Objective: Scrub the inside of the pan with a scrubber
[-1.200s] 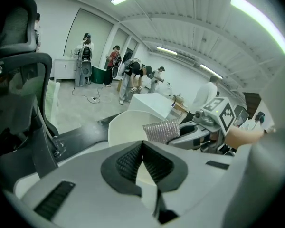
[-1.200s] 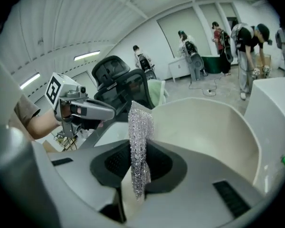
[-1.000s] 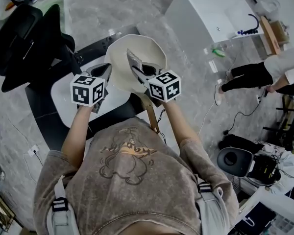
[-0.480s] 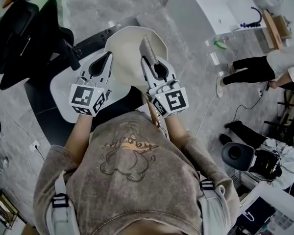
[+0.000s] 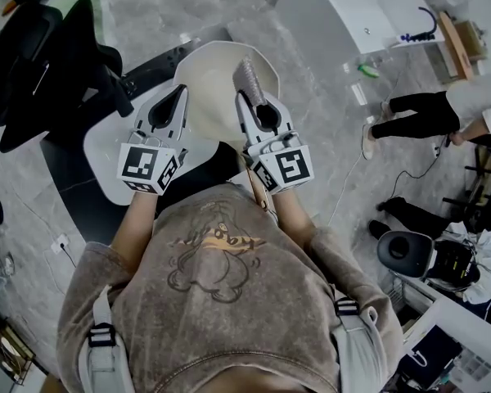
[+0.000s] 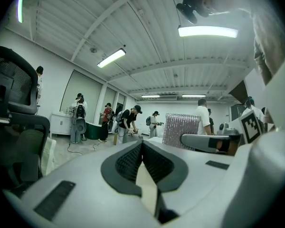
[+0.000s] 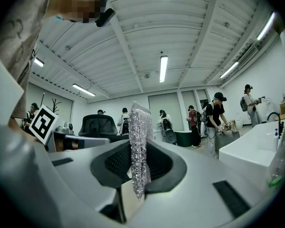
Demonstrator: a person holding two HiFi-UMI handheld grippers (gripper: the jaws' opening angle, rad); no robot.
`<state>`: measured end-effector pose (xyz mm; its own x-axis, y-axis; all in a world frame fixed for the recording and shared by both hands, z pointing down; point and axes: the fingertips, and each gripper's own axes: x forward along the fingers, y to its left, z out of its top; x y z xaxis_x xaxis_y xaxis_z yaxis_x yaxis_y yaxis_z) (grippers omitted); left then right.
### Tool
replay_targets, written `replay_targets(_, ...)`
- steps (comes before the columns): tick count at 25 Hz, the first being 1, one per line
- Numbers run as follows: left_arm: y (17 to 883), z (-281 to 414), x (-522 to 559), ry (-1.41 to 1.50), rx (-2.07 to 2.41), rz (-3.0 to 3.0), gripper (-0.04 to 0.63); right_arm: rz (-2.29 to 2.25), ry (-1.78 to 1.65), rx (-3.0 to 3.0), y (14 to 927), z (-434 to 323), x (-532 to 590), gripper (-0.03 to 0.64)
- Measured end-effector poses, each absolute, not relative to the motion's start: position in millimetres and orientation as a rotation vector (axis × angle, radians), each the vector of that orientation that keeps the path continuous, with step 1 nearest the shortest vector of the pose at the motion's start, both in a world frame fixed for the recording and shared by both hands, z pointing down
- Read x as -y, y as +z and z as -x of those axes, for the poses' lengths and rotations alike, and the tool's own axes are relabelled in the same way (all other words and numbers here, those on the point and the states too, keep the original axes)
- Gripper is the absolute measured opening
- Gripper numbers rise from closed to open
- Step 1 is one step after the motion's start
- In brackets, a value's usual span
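Head view, starting nearest the person: both forearms are pushed out ahead of the chest, each with its marker cube close in and its jaws pointing away. The left claw is pinched fully closed with nothing in it; the left gripper view shows its ribbed pads meeting at the tip. The right claw is clamped on the scrubber, a flat silvery mesh pad that stands on edge and sticks out past the jaw tips. The right gripper view shows it gripped at its lower part.

Just beyond and below both claws lies the pan, cream-coloured, with its open bowl facing up. Its brown handle runs near to far, back toward the person, passing under the right claw. The bowl therefore sits straight ahead of the scrubber and lower. Neither gripper view shows the pan, because both look out over it at the room.

I judge the right claw must tip down and forward to bring the mesh onto the inside. The left claw, over the pan's left rim, is placed to steady it.

Farther out, the pan rests on a white mat on the dark counter.
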<state>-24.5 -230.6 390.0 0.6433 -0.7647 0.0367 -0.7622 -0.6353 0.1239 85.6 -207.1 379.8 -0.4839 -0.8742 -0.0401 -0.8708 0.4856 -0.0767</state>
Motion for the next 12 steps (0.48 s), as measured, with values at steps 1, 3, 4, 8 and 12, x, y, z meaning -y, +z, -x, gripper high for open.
replay_targets(1,390.4,24.3,230.4,-0.028,1.275,-2.729,0.017,1.559,-0.07,-2.644,380.2,-85.3,206.9,0.084)
replay_targets(3,390.7,23.8,230.2,-0.027,1.274,-2.726,0.017,1.563,-0.068,-2.648,380.8,-85.0,206.7,0.084)
replay_targets(4,390.6,23.7,230.0,-0.027,1.274,-2.725,0.017,1.566,-0.07,-2.647,381.0,-85.0,206.8,0.084)
replay_targets(8,391.3,24.6,229.8,-0.028,1.275,-2.719,0.017,1.573,-0.072,-2.64,379.7,-85.5,207.6,0.084)
replay_targets(12,393.4,25.5,229.8,-0.022,1.279,-2.707,0.017,1.583,-0.064,-2.651,381.9,-85.2,207.4,0.084)
